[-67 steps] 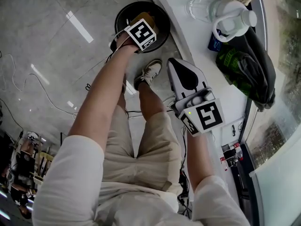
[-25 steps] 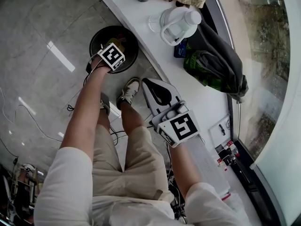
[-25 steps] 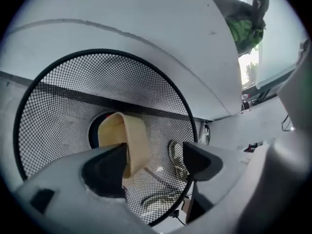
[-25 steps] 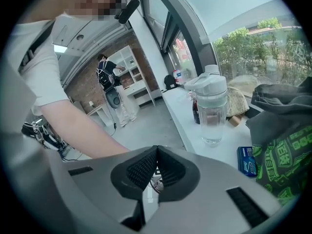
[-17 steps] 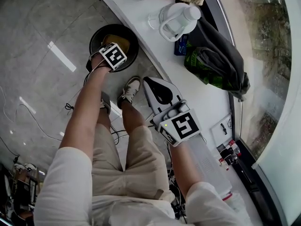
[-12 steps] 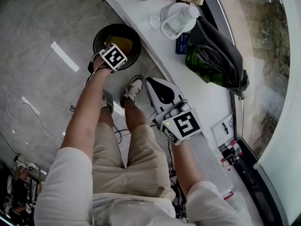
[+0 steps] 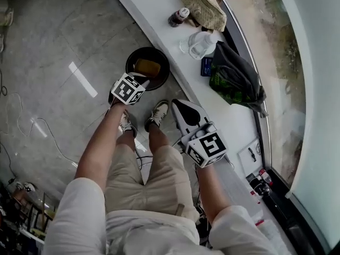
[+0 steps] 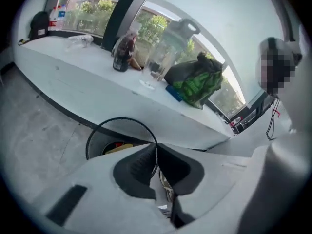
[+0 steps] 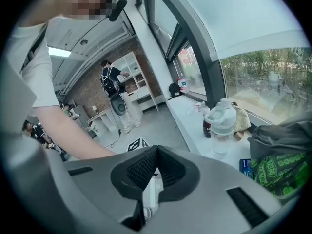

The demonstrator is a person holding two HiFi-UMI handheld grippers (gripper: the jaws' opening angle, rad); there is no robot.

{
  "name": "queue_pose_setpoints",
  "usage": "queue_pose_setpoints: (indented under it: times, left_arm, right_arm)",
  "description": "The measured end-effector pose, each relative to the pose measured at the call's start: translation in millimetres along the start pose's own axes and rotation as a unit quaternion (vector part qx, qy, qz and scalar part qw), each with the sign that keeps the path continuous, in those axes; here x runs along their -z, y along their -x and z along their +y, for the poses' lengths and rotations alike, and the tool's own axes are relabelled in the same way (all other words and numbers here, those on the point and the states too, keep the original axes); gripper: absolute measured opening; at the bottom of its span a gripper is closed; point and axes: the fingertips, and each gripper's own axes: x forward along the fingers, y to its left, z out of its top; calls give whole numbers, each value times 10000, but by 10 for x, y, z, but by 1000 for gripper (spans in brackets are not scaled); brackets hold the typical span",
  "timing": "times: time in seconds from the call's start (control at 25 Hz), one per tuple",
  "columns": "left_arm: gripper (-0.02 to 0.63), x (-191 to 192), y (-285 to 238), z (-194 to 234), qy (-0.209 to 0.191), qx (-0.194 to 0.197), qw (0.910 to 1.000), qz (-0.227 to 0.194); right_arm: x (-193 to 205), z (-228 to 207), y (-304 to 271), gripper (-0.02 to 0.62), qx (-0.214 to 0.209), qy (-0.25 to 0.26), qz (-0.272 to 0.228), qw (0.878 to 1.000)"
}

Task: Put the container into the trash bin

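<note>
A yellow-brown container (image 7: 147, 67) lies inside the round black trash bin (image 7: 129, 70) on the floor beside the counter. My left gripper (image 7: 139, 83) hovers above the bin's near rim, clear of the container. In the left gripper view its jaws (image 8: 156, 152) are shut with nothing between them, and the bin (image 8: 105, 128) with the container (image 8: 119, 147) shows just beyond them. My right gripper (image 7: 179, 104) is raised beside the counter edge. In the right gripper view it (image 9: 157, 155) is shut and empty.
A white counter (image 7: 159, 9) runs along the right with a clear water jug (image 7: 204, 44), a dark bottle (image 7: 178, 17), a beige pouch (image 7: 202, 7), a blue box (image 7: 206, 66) and a green bag (image 7: 228, 81). The person's shoes (image 7: 158, 113) stand by the bin. Cables lie on the grey floor.
The container left the left gripper and now lies in the bin. The left gripper has lifted back from the bin, and the right gripper has risen too.
</note>
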Motion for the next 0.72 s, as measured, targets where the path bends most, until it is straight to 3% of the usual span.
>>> queue_pose_setpoints:
  times: [0.24,0.4,0.72]
  left_arm:
    - [17,-172,711,-229,-225,-229,9990,-311]
    - [17,-309,1266,-328,-169,-656,9956,-655]
    - [17,-942,2452,-476,-439,-1695,9688,-1753]
  right_arm:
    - [-319,458,81,2,-132,-54,-136,9998]
    - [-621,808,181,2,-274,61,-227,9993]
    - [-1293,1077,480,2,-241,294,-626,9973]
